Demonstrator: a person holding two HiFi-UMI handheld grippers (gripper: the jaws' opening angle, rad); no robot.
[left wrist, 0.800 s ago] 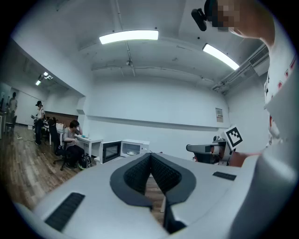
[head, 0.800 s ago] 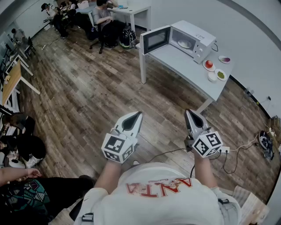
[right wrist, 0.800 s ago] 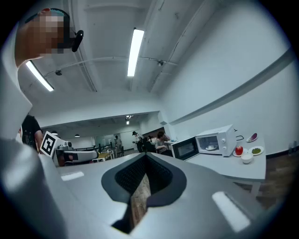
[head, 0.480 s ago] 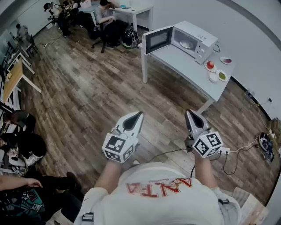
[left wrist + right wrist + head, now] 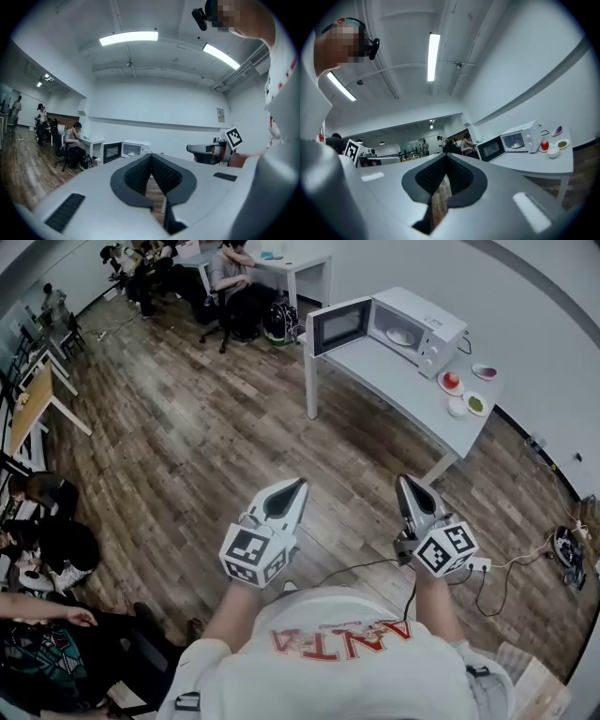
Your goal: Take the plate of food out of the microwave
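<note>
1. White and boxy, the microwave oven point(image 5: 417, 326) stands at one end of the long pale grey table point(image 5: 394, 381), well apart from you across the brown wood-plank floor point(image 5: 206, 437).
2. Its dark-windowed door point(image 5: 337, 326) is swung open to the left, and the white plate of food point(image 5: 398, 336) lies inside the cavity.
3. Beside the oven on the table sit a small dish holding something red point(image 5: 450, 382), a white bowl point(image 5: 456, 406), a dish of something green point(image 5: 476, 402) and a pinkish plate point(image 5: 484, 370).
4. Your left gripper point(image 5: 298, 486) is held level in front of you, its jaws clenched tip to tip with nothing between them.
5. Your right gripper point(image 5: 406, 481) is level too, jaws pressed together and empty.
6. A seated person in a grey top point(image 5: 230, 268) is at a white desk point(image 5: 300, 263) beyond the microwave.
</note>
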